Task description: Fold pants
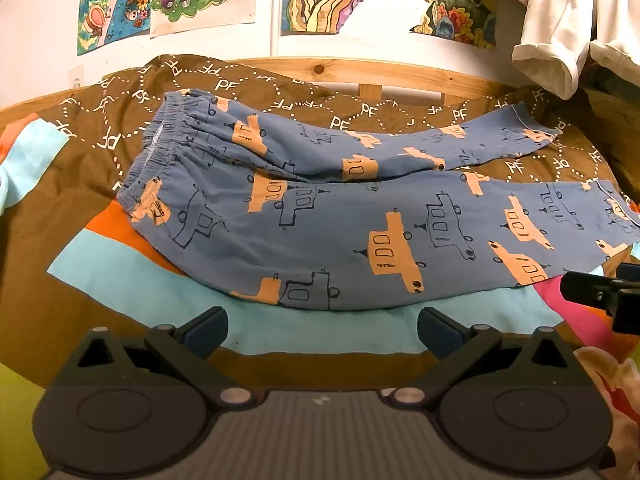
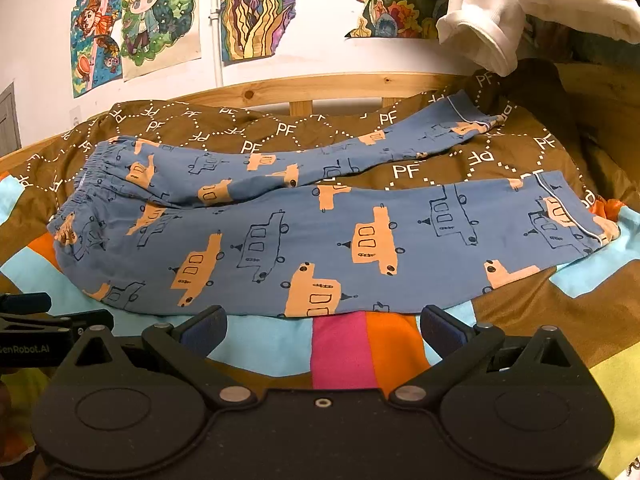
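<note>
We see the left gripper (image 1: 322, 330) with its jaws spread wide and nothing between them; its blue pads (image 1: 208, 330) hang over a pale blue patch of the quilt (image 1: 100, 280). The right gripper (image 2: 322, 330) is likewise released and empty, jaws wide, over the pink and orange stripes of that quilt. In the left view, the right gripper's tip shows at 3 o'clock, just off the near leg's hem end. In the right view, the left gripper's body shows at 9 o'clock, near the seat end of the pants.

The pants (image 1: 320, 236) lie just beyond both grippers, at 12 o'clock from each, not touched by either. They are blue with orange and outlined car prints. They lie flat and lengthwise across the bed: elastic waistband (image 1: 172, 132) toward 10 o'clock, hems toward 2 to 3 o'clock. The near leg (image 2: 360, 240) runs straight. The far leg (image 2: 360, 148) angles away toward 1 o'clock, so the two legs part in a narrow V with brown quilt showing between them. The far leg's upper part looks bunched against the near one.

Farther out, the brown quilt carries a white "PF" lattice. A wooden bed rail (image 1: 360, 70) sits at 12 o'clock. Above it, coloured drawings (image 2: 160, 20) hang on the white wall. White clothes (image 2: 520, 8) hang at 1 to 2 o'clock.
</note>
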Tool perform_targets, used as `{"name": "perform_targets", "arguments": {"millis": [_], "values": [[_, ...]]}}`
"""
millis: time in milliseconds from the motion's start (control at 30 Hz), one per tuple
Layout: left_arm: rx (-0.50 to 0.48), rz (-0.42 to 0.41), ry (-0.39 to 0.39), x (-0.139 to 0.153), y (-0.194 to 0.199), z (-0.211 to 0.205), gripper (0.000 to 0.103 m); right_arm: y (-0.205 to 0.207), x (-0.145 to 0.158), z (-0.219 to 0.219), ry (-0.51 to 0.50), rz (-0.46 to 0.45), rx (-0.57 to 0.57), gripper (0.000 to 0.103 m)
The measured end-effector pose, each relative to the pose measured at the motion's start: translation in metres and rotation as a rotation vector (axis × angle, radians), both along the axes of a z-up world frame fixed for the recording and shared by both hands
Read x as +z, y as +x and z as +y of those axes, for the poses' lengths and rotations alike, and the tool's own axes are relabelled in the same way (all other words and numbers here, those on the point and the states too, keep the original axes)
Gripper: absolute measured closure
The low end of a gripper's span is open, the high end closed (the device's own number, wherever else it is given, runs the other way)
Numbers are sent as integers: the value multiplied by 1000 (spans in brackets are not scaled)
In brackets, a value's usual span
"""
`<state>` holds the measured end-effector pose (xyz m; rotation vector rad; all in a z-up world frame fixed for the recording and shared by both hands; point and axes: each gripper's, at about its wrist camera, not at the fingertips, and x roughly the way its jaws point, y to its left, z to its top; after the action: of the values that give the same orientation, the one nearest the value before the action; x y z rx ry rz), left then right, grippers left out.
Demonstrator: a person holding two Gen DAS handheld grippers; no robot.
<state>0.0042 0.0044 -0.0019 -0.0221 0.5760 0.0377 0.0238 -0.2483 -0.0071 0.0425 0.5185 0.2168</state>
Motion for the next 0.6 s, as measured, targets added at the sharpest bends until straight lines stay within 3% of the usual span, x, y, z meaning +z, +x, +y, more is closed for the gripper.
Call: {"name": "perform_targets", "arguments": {"millis": [600], "values": [[6,0,0,0,0,2,0,0,0,0,1,0,-2,1]]}}
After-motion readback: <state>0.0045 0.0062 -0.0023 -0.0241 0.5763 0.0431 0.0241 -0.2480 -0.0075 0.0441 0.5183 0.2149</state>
